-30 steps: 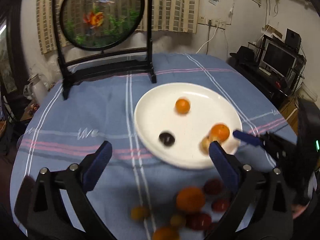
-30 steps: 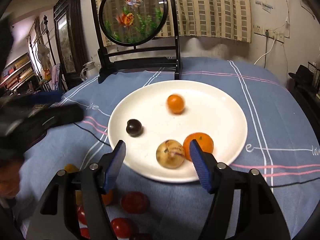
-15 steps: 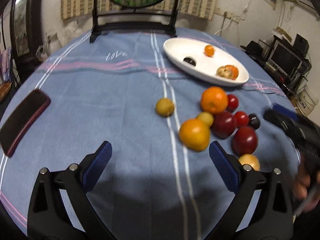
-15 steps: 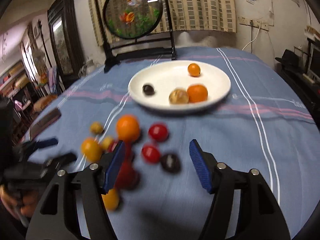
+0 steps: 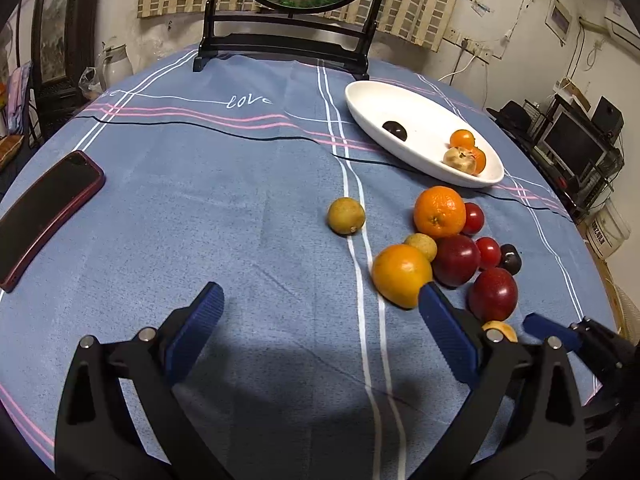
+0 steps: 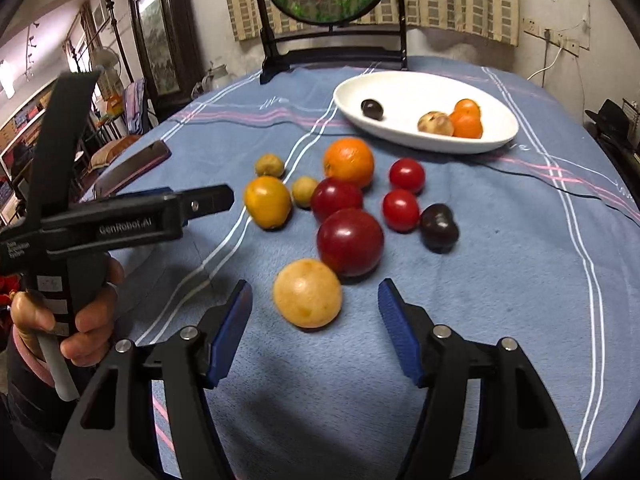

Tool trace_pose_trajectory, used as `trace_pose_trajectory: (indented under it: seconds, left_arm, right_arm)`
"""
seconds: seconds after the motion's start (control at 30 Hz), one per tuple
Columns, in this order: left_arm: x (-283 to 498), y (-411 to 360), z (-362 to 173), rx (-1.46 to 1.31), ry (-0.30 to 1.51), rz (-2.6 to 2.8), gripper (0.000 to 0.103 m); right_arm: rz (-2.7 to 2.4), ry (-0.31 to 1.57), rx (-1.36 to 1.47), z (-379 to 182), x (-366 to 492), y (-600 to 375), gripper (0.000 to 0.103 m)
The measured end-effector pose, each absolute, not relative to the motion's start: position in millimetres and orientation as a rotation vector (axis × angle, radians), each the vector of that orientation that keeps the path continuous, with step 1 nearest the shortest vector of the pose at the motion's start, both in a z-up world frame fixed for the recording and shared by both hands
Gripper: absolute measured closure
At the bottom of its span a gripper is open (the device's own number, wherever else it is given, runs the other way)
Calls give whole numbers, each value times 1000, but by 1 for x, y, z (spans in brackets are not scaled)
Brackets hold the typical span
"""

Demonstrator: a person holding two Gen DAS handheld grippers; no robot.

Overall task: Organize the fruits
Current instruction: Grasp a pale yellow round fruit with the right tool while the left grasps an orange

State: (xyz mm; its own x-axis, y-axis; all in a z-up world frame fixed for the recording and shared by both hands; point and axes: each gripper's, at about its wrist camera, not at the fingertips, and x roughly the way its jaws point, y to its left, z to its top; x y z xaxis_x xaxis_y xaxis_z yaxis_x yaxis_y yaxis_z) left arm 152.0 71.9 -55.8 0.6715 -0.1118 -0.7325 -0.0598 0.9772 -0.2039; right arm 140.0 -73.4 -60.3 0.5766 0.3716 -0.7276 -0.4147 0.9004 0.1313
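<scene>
your right gripper (image 6: 314, 308) hangs over the blue tablecloth (image 6: 500, 264) with its jaws apart and nothing pressed between the pads; the pale yellow fruit (image 6: 307, 293) lies just ahead of the gap, touching the large dark red fruit (image 6: 350, 242) behind it. your left gripper (image 5: 320, 320) is also wide open and holds nothing; its right finger (image 5: 448, 334) stands just in front of the big orange (image 5: 401, 275), but the picture does not let me say if they touch. in the right wrist view you see your left hand (image 6: 76, 312) around the handle of that gripper.

the loose fruits sit in a group on the cloth: a second orange (image 6: 349, 162), two small red tomatoes (image 6: 407, 175) (image 6: 401, 210), a dark plum (image 6: 439, 227), another red fruit (image 6: 337, 199) and small yellow-green ones (image 6: 270, 165). the white plate (image 6: 408, 136) is behind them, near the black stand (image 6: 332, 54), and has in it a dark fruit (image 6: 372, 109), a beige fruit (image 6: 435, 123) and two small oranges (image 6: 466, 120). a phone (image 5: 44, 208) lies at the left, well apart from the fruits.
</scene>
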Motion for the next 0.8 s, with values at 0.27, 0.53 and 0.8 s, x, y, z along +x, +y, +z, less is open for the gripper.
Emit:
trace_pose_trajectory:
  seconds: [0.27,0.53,0.8]
  left_arm:
    - [152,73,-56,-231,835,-35,4]
    - [154,74,-57,-236,841,-37,4]
    - [154,70,-57,-221,841,-65,4]
  right_arm:
    - [457,888,-50,-71,147,-65,52]
    - [450,906,-58,-75,149,-62,64]
    - [472,846,28,-67,142,-98,64]
